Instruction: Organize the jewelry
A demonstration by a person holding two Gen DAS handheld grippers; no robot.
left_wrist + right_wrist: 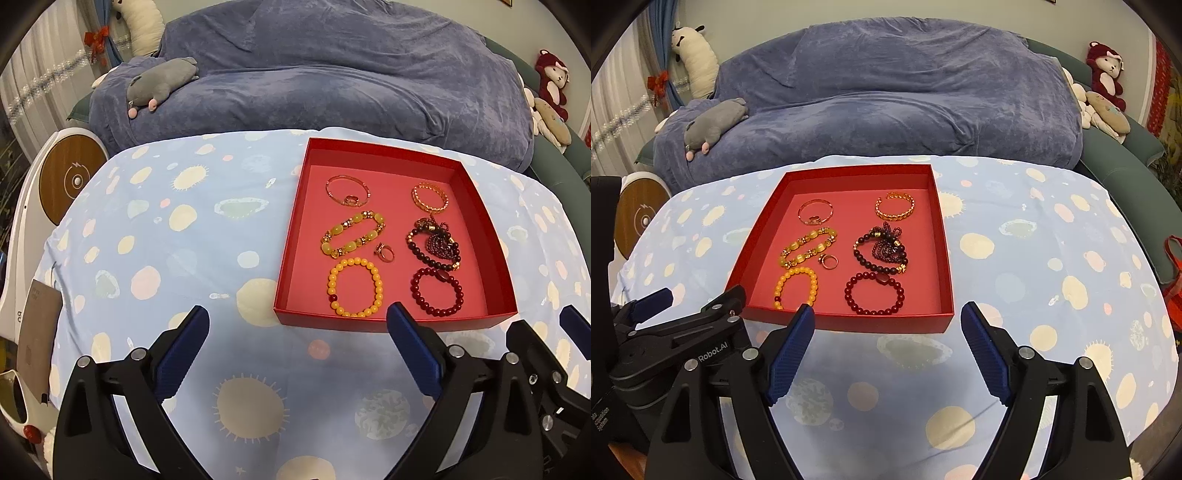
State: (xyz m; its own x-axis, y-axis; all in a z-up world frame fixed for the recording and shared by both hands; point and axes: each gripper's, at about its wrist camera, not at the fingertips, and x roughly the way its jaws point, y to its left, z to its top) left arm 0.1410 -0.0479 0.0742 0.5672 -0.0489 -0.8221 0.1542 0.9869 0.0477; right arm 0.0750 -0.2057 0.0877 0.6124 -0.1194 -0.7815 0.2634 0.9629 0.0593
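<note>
Both grippers, left (297, 325) and right (887, 320), hover with jaws wide and empty before the red box (849, 320), whose near edge runs crosswise; bracelets (875, 293) lie flat inside.

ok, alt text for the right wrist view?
A red tray on a blue patterned tablecloth holds six bracelets and a ring. The open right gripper hovers before it, empty, with the left gripper beside it.

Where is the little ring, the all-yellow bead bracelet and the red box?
ring (830, 262): right wrist view, on its gold band.
yellow bead bracelet (377, 286): left wrist view, on beads of its right side.
red box (849, 320): right wrist view, on its near outer wall.
</note>
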